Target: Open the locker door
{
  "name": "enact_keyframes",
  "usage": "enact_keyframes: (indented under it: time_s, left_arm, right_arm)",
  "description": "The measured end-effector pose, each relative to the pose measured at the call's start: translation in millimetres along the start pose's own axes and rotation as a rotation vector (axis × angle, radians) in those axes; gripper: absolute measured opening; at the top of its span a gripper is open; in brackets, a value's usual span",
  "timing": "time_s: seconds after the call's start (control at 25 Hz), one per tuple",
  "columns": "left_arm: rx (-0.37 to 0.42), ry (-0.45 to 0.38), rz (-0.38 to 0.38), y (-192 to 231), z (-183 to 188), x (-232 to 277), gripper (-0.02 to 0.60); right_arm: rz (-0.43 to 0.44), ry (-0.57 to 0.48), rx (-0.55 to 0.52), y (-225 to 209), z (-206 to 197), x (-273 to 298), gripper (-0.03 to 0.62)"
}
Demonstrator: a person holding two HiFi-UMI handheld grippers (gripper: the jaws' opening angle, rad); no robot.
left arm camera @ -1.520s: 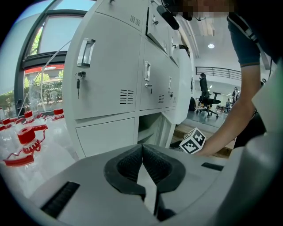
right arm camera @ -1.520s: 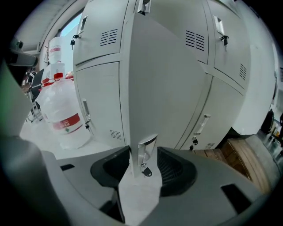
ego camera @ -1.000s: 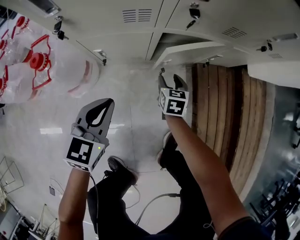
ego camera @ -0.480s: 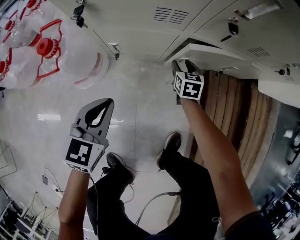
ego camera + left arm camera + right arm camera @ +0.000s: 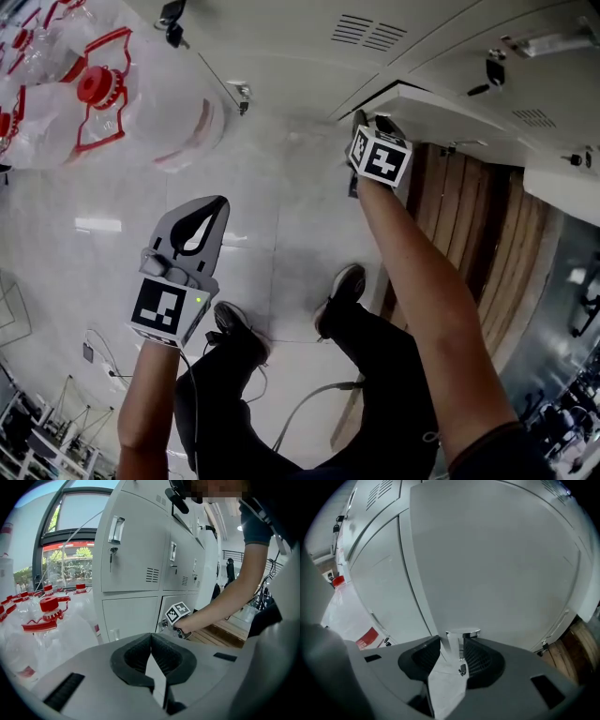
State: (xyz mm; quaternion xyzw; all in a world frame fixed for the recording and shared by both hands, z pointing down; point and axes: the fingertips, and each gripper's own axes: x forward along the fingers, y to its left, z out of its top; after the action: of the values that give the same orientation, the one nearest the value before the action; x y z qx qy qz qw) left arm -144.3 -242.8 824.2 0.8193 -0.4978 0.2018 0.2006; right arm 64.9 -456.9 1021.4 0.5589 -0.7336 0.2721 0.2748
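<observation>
Right gripper fingers just closing round handle, not clamped; left gripper fingers together, empty. Door likely stiff, handle slick: grip there.

Red-capped clear bottles lie left, wooden slats right.

The pale grey door stands slightly ajar at the head view's upper right. Its chrome handle shows low centre in the right gripper view.
</observation>
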Motion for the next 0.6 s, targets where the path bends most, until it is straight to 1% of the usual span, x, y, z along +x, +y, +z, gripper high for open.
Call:
enact_keyframes:
  time_s: [0.12, 0.28, 0.44, 0.6]
  left_arm:
    - [-0.003, 0.002, -0.005, -2, -1, -3, 0.017]
    - [0.002, 0.015, -0.026, -11, 1, -10, 0.017]
    - [0.012, 0.028, -0.029, -13, -1, -16, 0.017]
    - [0.025, 0.029, -0.041, -18, -2, -18, 0.017]
  right_arm:
    - [-0.013, 0.008, -0.015, 0, -7, -9, 0.148]
    - [-0.037, 0.003, 0.030, -2, -28, -32, 0.146]
    - [-0.067, -0.006, 0.048, -12, -59, -64, 0.146]
    - [-0.102, -0.001, 0.065, -31, -93, -100, 0.146]
